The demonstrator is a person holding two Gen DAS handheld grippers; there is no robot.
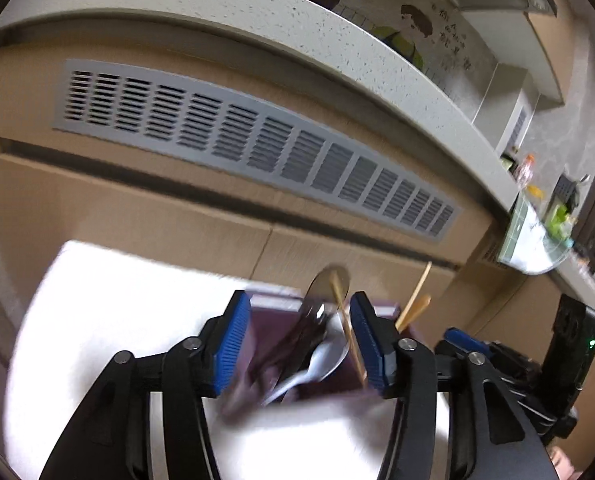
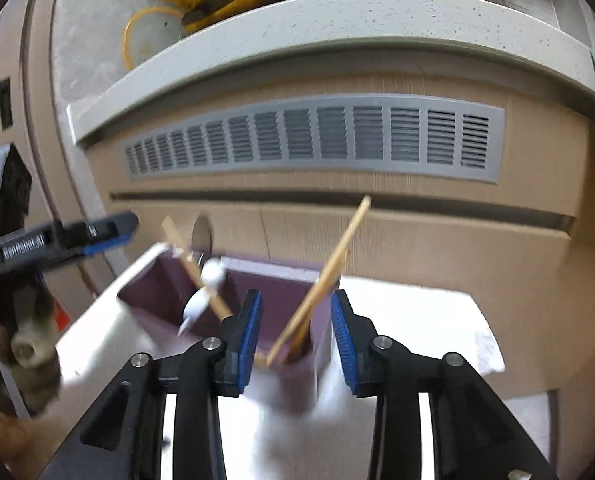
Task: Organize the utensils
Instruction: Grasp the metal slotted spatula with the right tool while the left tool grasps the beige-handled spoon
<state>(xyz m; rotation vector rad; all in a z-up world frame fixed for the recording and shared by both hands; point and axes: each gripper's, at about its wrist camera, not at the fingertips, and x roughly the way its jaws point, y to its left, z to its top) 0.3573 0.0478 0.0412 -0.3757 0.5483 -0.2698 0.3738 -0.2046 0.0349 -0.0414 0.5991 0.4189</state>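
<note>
Utensils stand loose in purple-lined white holder (image 2: 145, 280) on white surface (image 2: 437, 312): wooden chopsticks (image 2: 329, 272) lean in right compartment, white plastic spoon (image 1: 321, 360) and dark utensils in left. Left tongs (image 1: 299, 346) apart, straddling spoon, pads not touching. Right tongs (image 2: 295, 342) apart around chopsticks, no contact. Chopsticks light, stiff, smooth; likely slip, so grip mid-shaft. Frames blurred.

Count, blurred frames:
- Holder (image 2: 153, 292), purple inside, lower centre: 1.
- Wooden chopsticks (image 2: 329, 264) standing in it: at least 3; exact number unclear.
- White plastic spoon (image 1: 317, 364): 1.
- Metal spoon (image 1: 329, 284): 1.
- Vent grille (image 2: 317, 140), mid-frame: 1.
</note>
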